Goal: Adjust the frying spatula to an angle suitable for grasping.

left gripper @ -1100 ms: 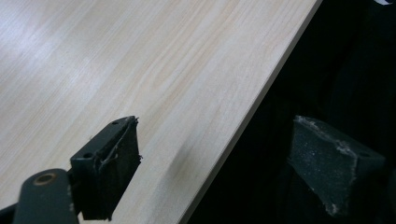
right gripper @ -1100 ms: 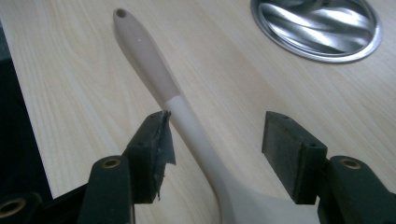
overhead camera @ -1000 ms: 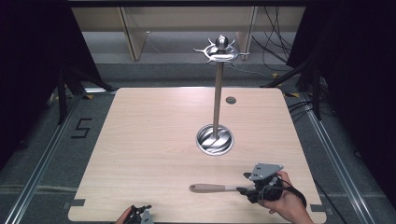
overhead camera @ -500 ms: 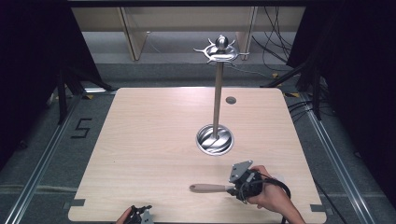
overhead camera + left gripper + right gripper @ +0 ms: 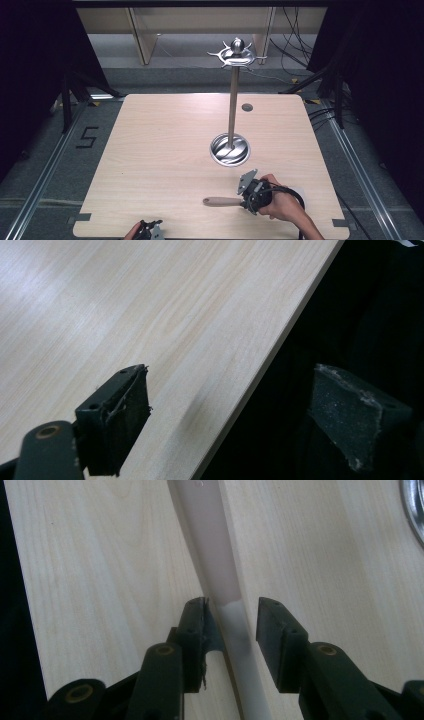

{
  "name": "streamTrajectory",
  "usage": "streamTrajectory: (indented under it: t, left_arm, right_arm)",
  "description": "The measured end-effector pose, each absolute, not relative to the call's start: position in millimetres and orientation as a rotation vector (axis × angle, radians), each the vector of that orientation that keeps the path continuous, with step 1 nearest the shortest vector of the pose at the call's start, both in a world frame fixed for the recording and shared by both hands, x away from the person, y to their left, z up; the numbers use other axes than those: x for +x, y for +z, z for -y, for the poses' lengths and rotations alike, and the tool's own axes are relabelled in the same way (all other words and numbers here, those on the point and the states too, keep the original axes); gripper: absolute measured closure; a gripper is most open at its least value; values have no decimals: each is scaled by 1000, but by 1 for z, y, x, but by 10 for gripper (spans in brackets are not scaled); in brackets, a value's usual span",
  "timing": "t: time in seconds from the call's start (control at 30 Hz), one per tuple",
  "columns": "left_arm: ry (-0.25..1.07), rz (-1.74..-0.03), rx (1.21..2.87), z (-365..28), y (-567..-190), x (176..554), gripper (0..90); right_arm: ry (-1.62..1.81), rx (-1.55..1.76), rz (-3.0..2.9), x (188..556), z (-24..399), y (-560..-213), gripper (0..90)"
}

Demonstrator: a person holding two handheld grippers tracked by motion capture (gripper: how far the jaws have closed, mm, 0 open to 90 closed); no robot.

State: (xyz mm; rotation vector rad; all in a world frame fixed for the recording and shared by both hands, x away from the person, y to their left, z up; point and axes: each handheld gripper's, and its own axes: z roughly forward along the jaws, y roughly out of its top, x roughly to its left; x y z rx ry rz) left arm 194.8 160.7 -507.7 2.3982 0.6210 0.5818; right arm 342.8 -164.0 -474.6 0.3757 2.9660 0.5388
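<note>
One steel stand (image 5: 230, 148) just beyond the closing right gripper (image 5: 232, 617), jaws astride the utensil handle (image 5: 212, 555); left gripper (image 5: 227, 415) spread.

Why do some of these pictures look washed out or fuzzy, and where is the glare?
High view: the surroundings are dark, and overhead light gleams on the metal stand's base. Left gripper view: a pale sheen on the table at upper left; the near pads look soft. Right gripper view: the utensil handle is overexposed and softly focused between the jaws.
</note>
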Motion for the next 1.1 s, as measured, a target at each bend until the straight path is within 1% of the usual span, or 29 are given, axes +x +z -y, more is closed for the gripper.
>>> streamTrajectory:
  t: [0.13, 0.2, 0.27, 0.33, 0.6, 0.8, 1.1]
  left_arm:
    - [560, -611, 2400, -160, -508, 195, 155]
    - [579, -619, 2398, -161, -508, 195, 155]
    - [561, -613, 2400, -160, -508, 195, 155]
    - [578, -619, 2398, -161, -508, 195, 155]
    - [579, -620, 2397, -161, -508, 195, 155]
    - [580, -619, 2398, -161, -508, 195, 155]
    - [577, -619, 2398, -161, -508, 195, 155]
  right_arm:
    - [497, 407, -2971, 345, 162, -474, 663]
    - [497, 380, -2973, 346, 161, -475, 666]
    - [473, 419, -2977, 346, 159, -475, 668]
    - [480, 368, -2987, 348, 157, -477, 670]
    - [440, 418, -3024, 348, 148, -479, 686]
    - [375, 340, -3040, 353, 142, -478, 709]
    - [307, 334, -3076, 358, 137, -476, 712]
